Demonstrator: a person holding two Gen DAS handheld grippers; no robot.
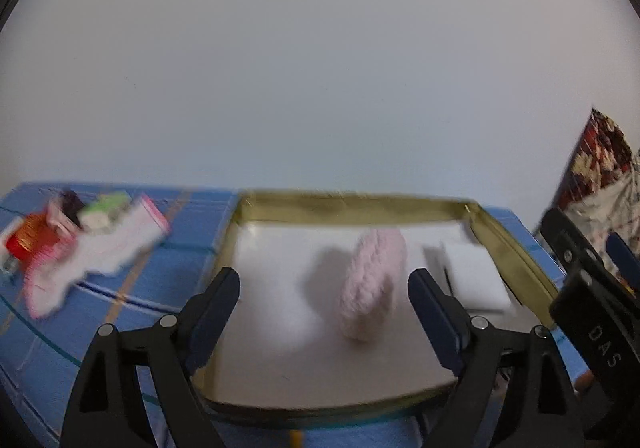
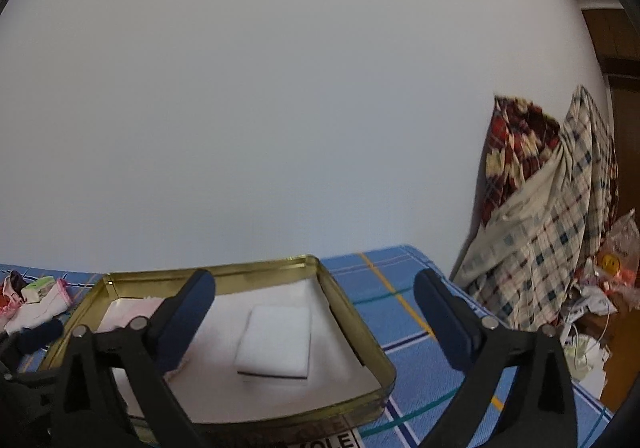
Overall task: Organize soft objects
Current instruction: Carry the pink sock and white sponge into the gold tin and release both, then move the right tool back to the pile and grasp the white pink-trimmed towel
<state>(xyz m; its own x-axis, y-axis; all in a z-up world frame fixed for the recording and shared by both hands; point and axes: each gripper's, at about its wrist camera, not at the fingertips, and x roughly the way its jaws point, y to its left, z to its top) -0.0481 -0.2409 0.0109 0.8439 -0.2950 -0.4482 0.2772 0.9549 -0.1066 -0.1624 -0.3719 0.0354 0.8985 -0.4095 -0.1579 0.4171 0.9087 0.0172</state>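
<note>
The pink knitted piece [image 1: 372,284] stands on its edge inside the gold tin tray [image 1: 352,200], on the white lining, and it looks blurred, so I cannot tell if it is at rest or falling over. The left gripper [image 1: 324,300] has its jaws wide apart with nothing pressed between the pads; the pink piece sits just past them, toward the 1 o'clock side. The right gripper [image 2: 316,308] is also spread wide and holds nothing. A folded white cloth [image 2: 276,344] lies flat in the tray, at 3 o'clock from the pink piece.

I judge the pink piece to be very light, soft and easy to squash. It is not slippery because of the rough knit, and it is not fragile. The best place to take it seems the middle of its thick body, with the pads on the two flat sides; a light squeeze should be enough.

At 10 o'clock from the tray, on the blue checked cover [image 2: 400,288], waits a pile of small items [image 1: 80,240] with a pink-edged cloth. The tray wall stands between this pile and the inside, so a carried thing must go over the rim. Patterned fabrics [image 2: 540,208] lean at 3 o'clock, well apart.
</note>
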